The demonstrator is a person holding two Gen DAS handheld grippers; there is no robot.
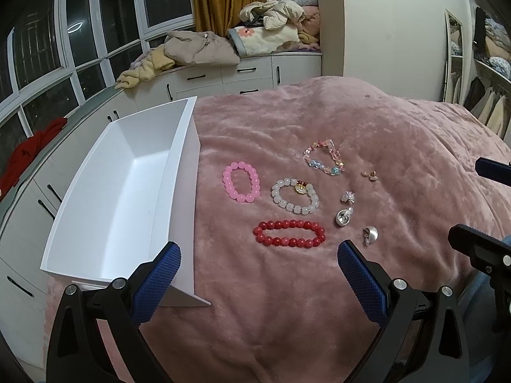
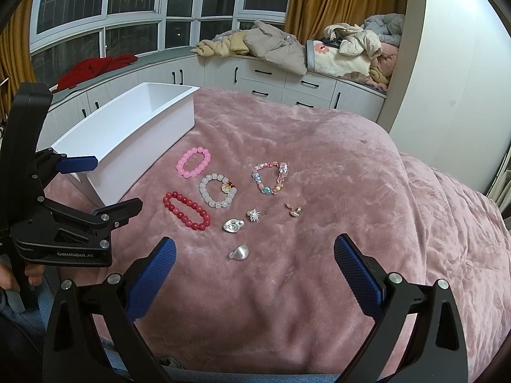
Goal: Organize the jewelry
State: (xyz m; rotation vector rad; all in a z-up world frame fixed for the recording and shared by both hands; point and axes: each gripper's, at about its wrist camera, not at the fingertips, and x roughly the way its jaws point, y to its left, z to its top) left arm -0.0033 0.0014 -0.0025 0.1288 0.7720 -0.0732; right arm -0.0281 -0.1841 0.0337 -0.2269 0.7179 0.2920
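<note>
Jewelry lies on a pink blanket [image 1: 287, 303]: a red bead bracelet [image 1: 289, 233] [image 2: 186, 210], a pink one [image 1: 242, 182] [image 2: 193, 161], a white one with a gold charm [image 1: 295, 195] [image 2: 218, 195], a multicolour crystal one [image 1: 324, 157] [image 2: 270, 177], and several small silver and gold pieces [image 1: 343, 217] [image 2: 233, 225]. An empty white box [image 1: 121, 198] [image 2: 127, 134] stands to their left. My left gripper [image 1: 258, 252] is open, just short of the red bracelet. My right gripper [image 2: 255, 249] is open, with a silver pendant [image 2: 239, 251] between its tips.
White drawer cabinets [image 2: 271, 79] with piled clothes [image 2: 281, 44] and a red cloth [image 2: 95, 67] run along the windows behind the bed. A wardrobe with hanging clothes [image 1: 488, 102] stands at the right. The blanket [image 2: 415, 223] slopes down at the right.
</note>
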